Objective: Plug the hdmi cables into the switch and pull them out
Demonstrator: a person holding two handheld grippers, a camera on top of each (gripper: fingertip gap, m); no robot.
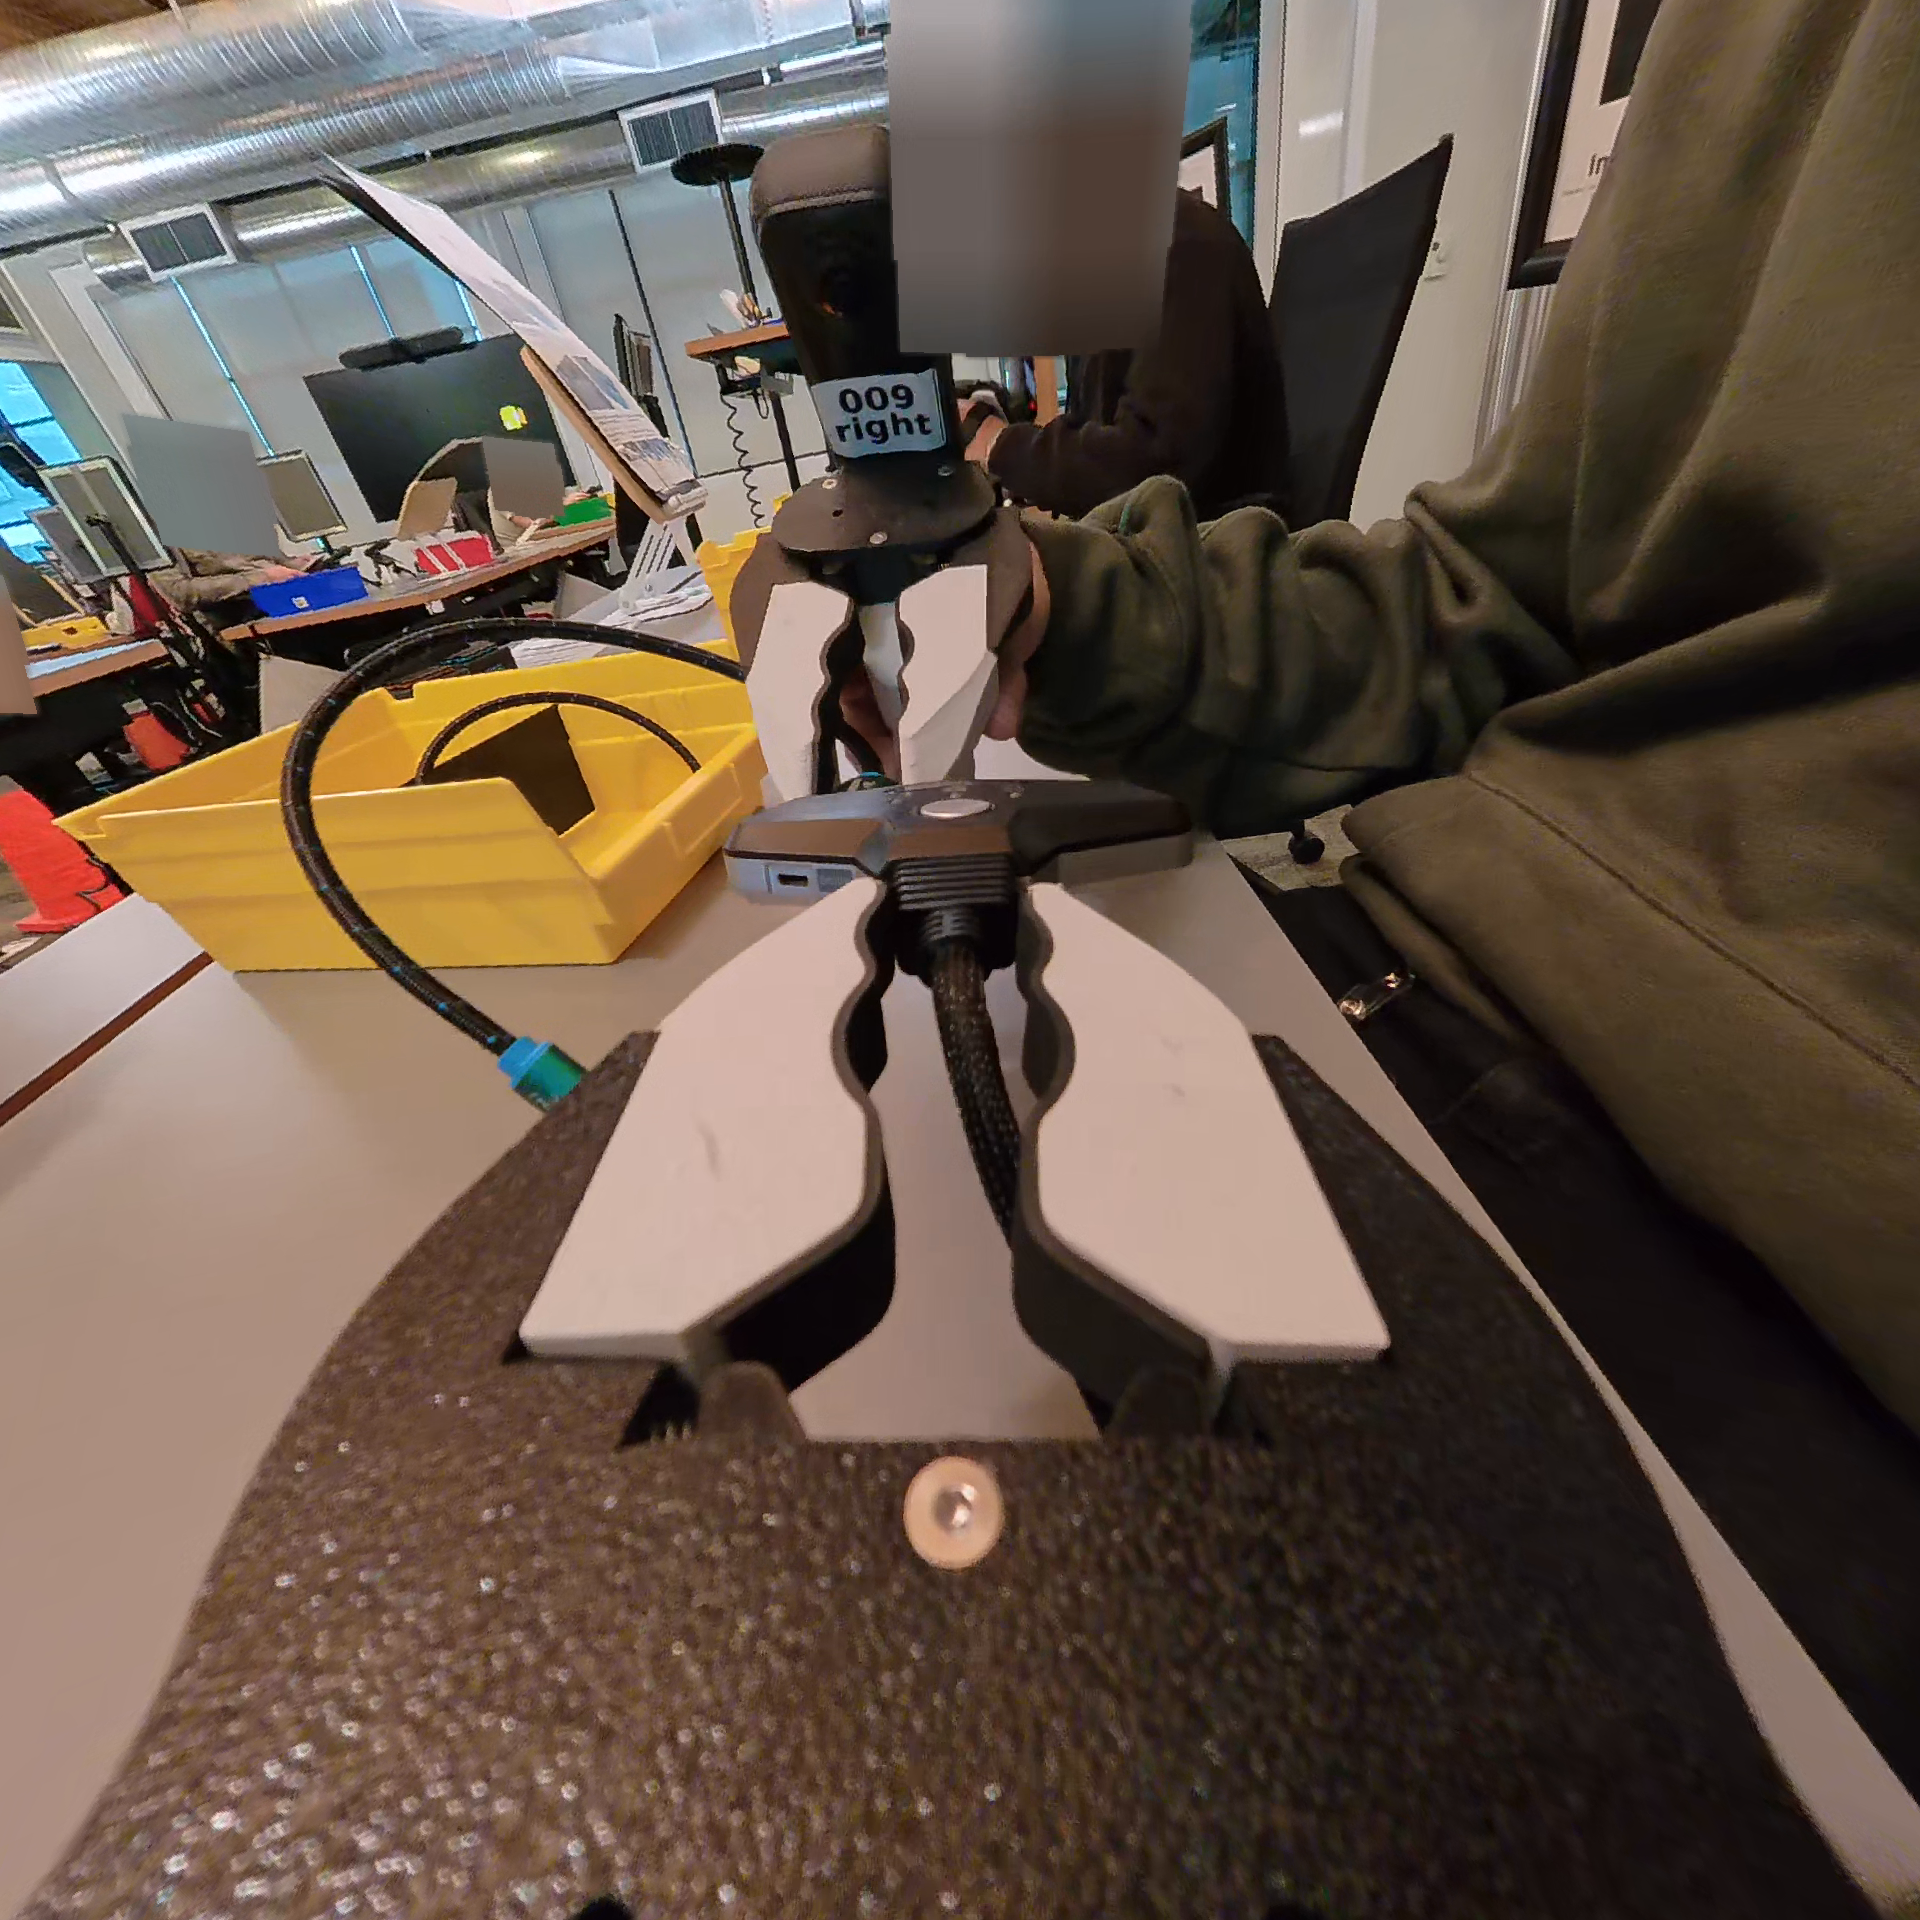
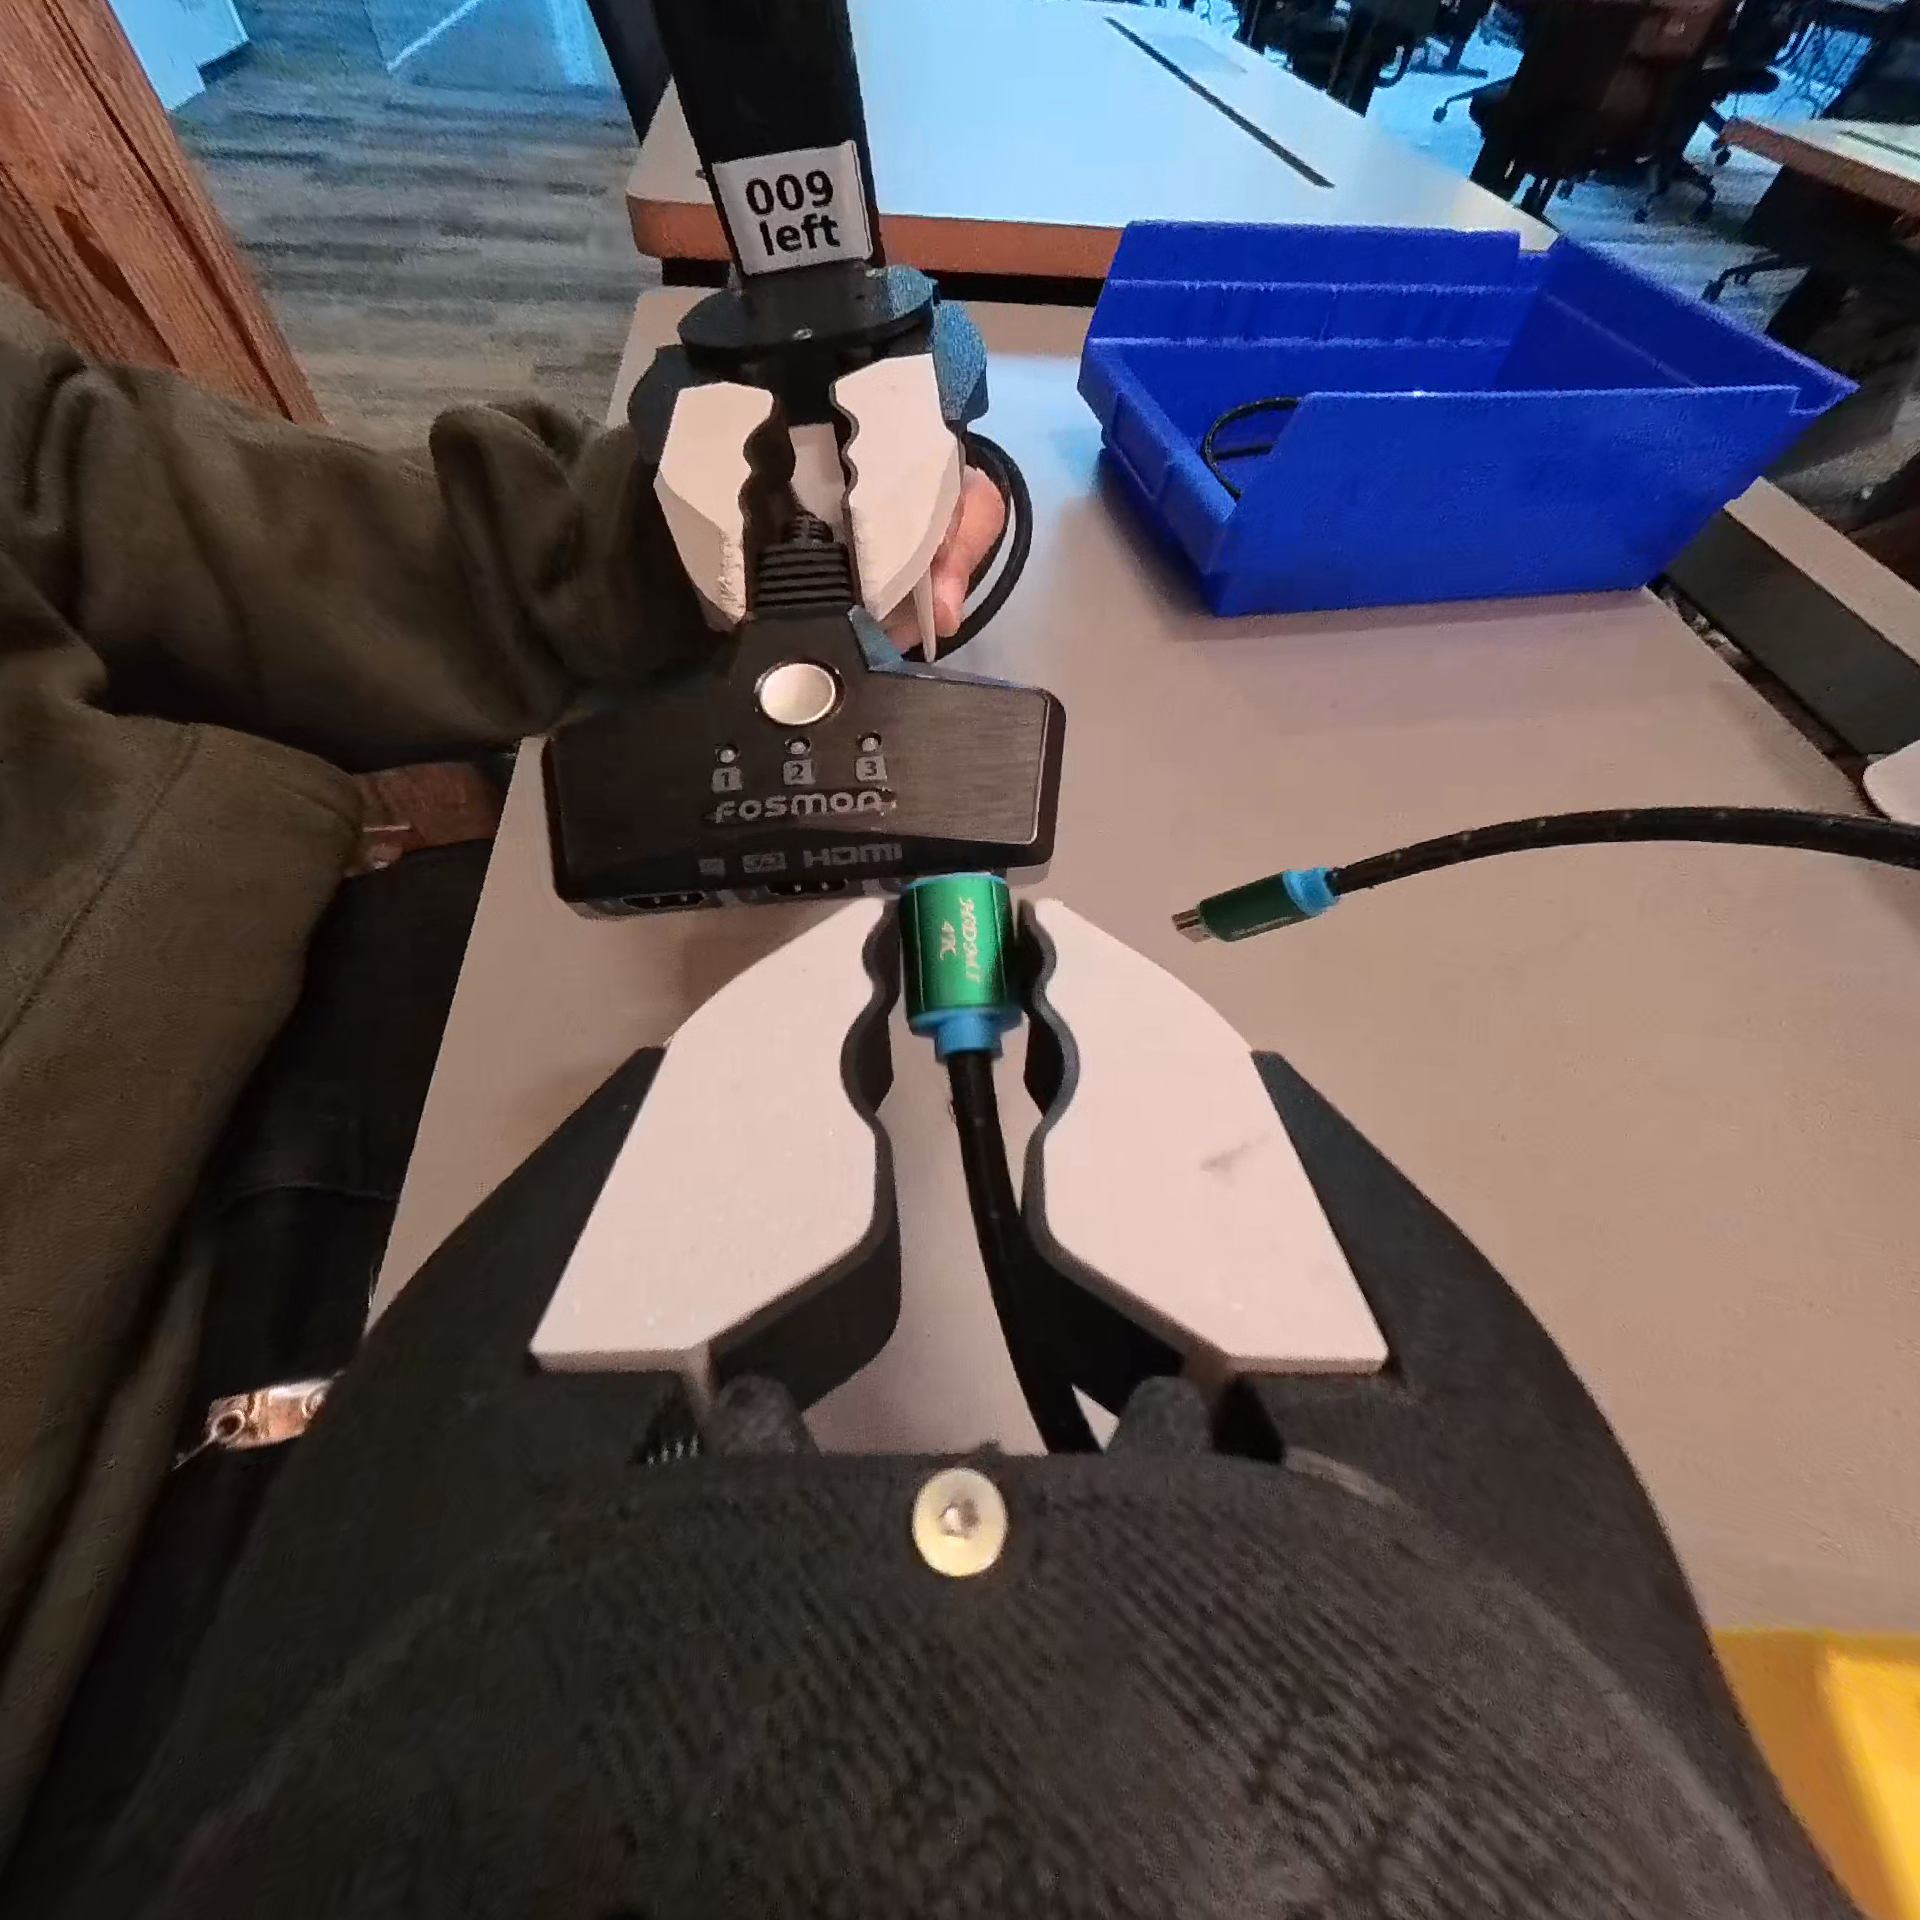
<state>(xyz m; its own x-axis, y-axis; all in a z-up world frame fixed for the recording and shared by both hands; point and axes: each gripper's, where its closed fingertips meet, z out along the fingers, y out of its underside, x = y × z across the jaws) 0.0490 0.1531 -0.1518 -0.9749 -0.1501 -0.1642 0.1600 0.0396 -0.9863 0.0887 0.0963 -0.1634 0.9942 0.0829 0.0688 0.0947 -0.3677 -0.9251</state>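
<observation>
A yellow plastic bin (image 1: 416, 862) sits on the grey table (image 1: 260, 1143), with a dark wedge-shaped piece inside it. A blue plastic bin (image 2: 1455, 436) stands at the table's far side, a thin black cord coiled within. Beyond are an orange cone (image 1: 42, 862), a dark monitor (image 1: 436, 426), a tilted board on a stand (image 1: 582, 416), and silver ceiling ducts (image 1: 312, 94).
</observation>
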